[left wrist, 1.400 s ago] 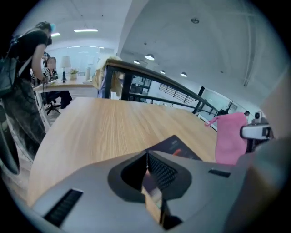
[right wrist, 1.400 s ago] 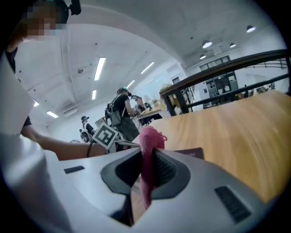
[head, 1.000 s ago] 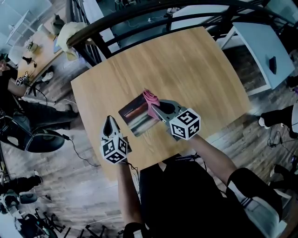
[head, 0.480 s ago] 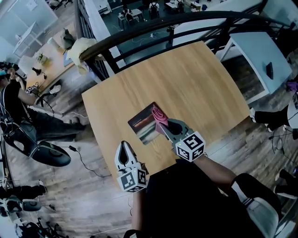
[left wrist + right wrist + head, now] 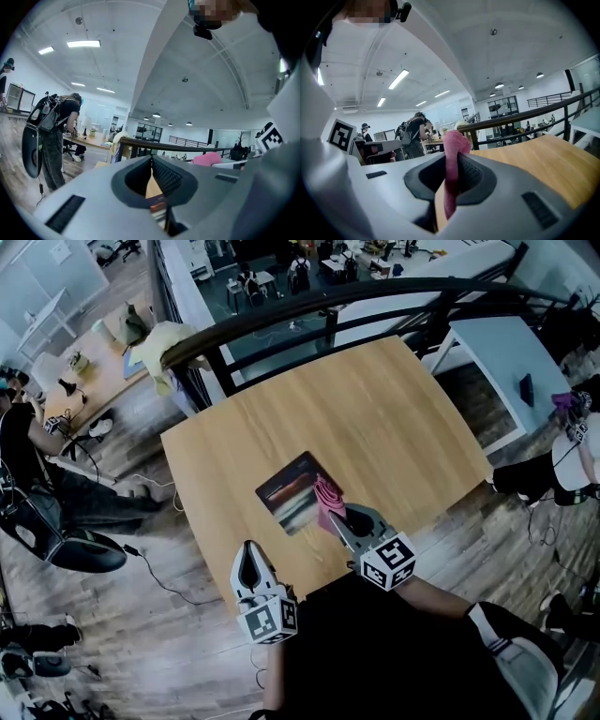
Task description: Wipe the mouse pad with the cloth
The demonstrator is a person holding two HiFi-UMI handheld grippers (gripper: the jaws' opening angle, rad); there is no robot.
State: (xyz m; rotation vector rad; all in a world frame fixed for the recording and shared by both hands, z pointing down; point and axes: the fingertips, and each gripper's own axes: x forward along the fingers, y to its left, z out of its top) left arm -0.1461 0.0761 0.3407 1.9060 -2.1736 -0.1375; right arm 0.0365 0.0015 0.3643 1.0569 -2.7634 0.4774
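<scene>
Light wooden table (image 5: 394, 399): open wood across the far and right portions.
Dark rectangular mouse pad (image 5: 289, 491): lies flat, toward the table's near edge.
Pink folded cloth (image 5: 328, 495): on the pad's right edge, pinched by the right gripper (image 5: 336, 514).
Left gripper (image 5: 248, 554): jaws pressed together and empty, at the table's near-left corner, apart from the pad.

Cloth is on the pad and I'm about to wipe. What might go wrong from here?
1. The mouse pad lies loose on the table. The left tool sits apart from it and is not pinning it, so a stroke may drag the pad.
2. The right tool pinches only a narrow fold of the pink cloth, which might slip out under pressure.
</scene>
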